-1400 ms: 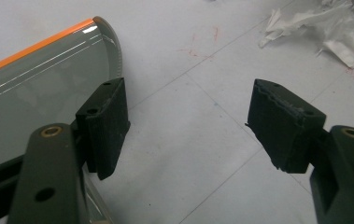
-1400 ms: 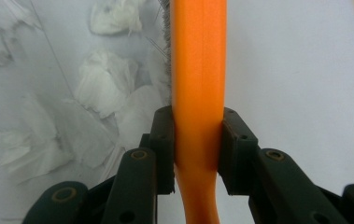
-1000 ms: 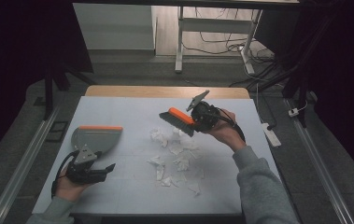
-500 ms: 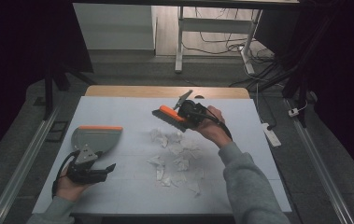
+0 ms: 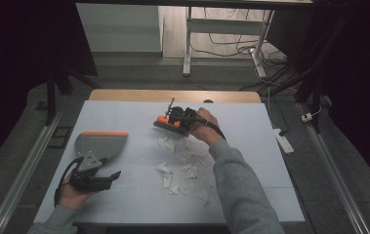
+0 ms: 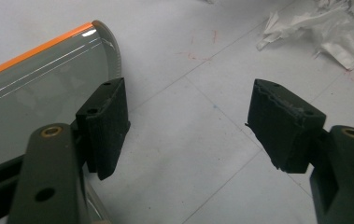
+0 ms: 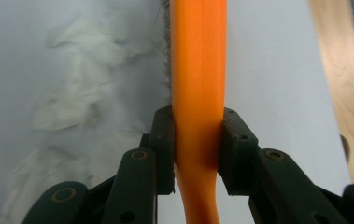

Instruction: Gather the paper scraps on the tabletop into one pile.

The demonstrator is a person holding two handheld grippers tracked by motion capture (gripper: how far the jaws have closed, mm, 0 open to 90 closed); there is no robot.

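Gripping an orange brush in right gripper jaws, left gripper jaws wide beside bare dustpan, paper scraps on table

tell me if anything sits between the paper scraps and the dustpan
Nothing visible does. The scraps lie loose on the mat, and the stretch between them and the dustpan is bare. The brush, held in the right tongs, sits at the scraps' far side, away from that path.

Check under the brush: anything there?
The brush, clamped in the right gripper, sits over the blue-grey table cover, at the far edge of the torn paper scraps. Its bristles hide the spot directly beneath, so contact cannot be told.
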